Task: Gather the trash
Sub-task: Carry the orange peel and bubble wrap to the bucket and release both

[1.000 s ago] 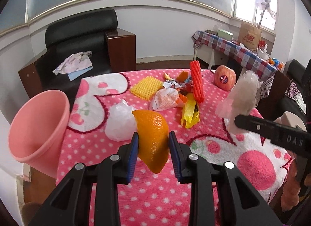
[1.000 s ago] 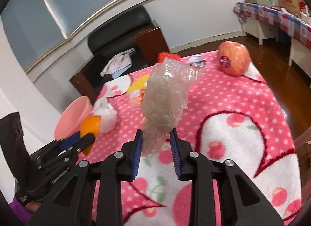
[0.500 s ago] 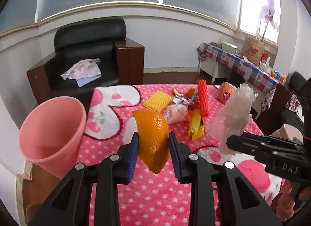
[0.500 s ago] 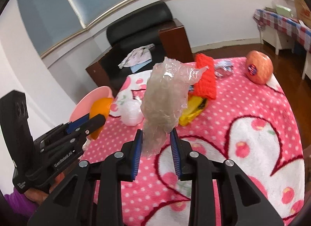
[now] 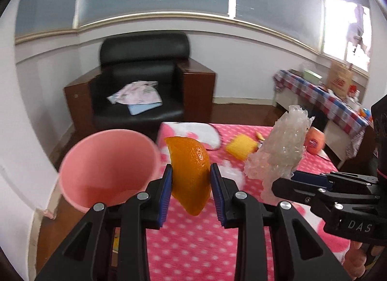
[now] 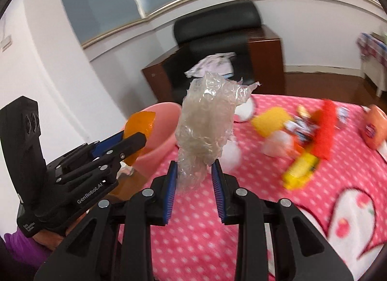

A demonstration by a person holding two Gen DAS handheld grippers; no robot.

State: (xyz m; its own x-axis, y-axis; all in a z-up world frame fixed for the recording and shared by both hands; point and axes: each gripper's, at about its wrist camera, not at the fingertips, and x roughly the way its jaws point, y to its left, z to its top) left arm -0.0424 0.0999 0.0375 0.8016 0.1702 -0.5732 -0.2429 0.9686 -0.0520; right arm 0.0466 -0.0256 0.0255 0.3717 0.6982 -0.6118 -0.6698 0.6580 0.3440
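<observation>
Left claw was clamped on a chunk of orange peel, held up just right of the pink bin beside the worktop. Right claw was pinched on a wad of crumpled clear plastic, above the worktop's near edge. To do it well, I'd get each piece right over the bin's mouth before letting go, peel first since it's closer, and the plastic low so it doesn't drift.
</observation>
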